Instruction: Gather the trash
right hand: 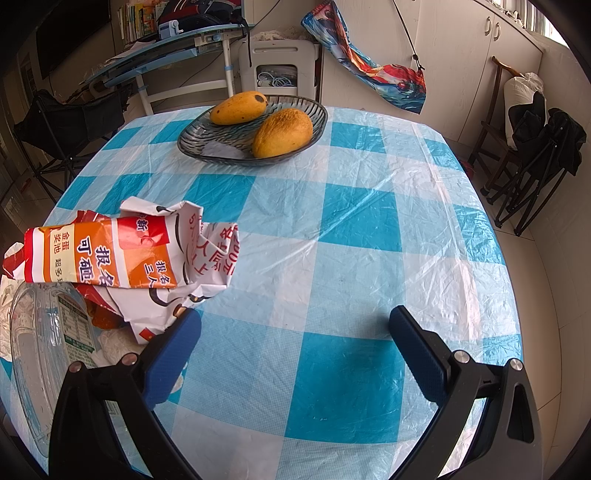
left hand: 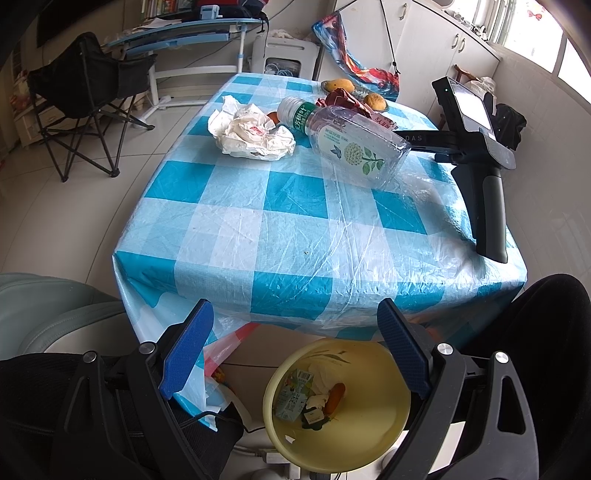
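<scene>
A yellow bin [left hand: 391, 424] with scraps in it stands on the floor below the table's near edge. My left gripper [left hand: 295, 343] is open and empty above the bin. On the blue checked table [left hand: 280, 221] lie a clear plastic bottle [left hand: 347, 140], crumpled white paper [left hand: 251, 133] and a crumpled red-and-orange wrapper [right hand: 122, 258]. My right gripper [right hand: 295, 347] is open and empty, low over the table just right of the wrapper and the bottle [right hand: 48, 350]. Its body shows in the left wrist view [left hand: 476, 147].
A glass dish [right hand: 207, 129] with two mangoes [right hand: 282, 132] sits at the table's far side. A folding chair [left hand: 85, 99] and a desk [left hand: 177, 33] stand at the left. A plastic bag [left hand: 218, 362] hangs by the bin. Dark chairs [right hand: 535, 155] stand at the right.
</scene>
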`<state>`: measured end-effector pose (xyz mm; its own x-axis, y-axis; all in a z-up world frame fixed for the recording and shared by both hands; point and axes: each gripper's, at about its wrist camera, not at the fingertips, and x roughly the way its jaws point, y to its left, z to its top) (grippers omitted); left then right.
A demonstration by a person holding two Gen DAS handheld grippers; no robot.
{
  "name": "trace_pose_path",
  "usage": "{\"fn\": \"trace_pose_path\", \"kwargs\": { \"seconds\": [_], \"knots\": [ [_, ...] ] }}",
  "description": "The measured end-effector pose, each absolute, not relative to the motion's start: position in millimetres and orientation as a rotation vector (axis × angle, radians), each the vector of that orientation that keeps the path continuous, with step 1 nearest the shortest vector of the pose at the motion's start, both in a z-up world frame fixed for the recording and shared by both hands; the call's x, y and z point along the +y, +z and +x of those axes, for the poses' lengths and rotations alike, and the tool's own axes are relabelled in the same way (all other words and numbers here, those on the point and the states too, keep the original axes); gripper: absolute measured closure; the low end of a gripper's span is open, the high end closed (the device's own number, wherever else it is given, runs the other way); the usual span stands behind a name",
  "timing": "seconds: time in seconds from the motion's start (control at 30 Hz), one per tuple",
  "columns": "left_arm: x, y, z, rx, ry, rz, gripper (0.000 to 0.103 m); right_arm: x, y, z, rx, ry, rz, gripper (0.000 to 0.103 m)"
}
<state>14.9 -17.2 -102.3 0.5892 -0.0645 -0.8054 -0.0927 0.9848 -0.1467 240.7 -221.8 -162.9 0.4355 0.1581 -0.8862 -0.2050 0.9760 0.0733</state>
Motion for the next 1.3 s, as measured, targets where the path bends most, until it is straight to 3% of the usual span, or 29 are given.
{"fn": "trace_pose_path", "kwargs": {
  "seconds": [1.3],
  "knots": [
    [-18.2,-104.8,13.4,0.948,0.015,-0.174,0.016,-221.8,-162.8,241.3,1.098,0.226,-0.048,0.006]
  ]
}}
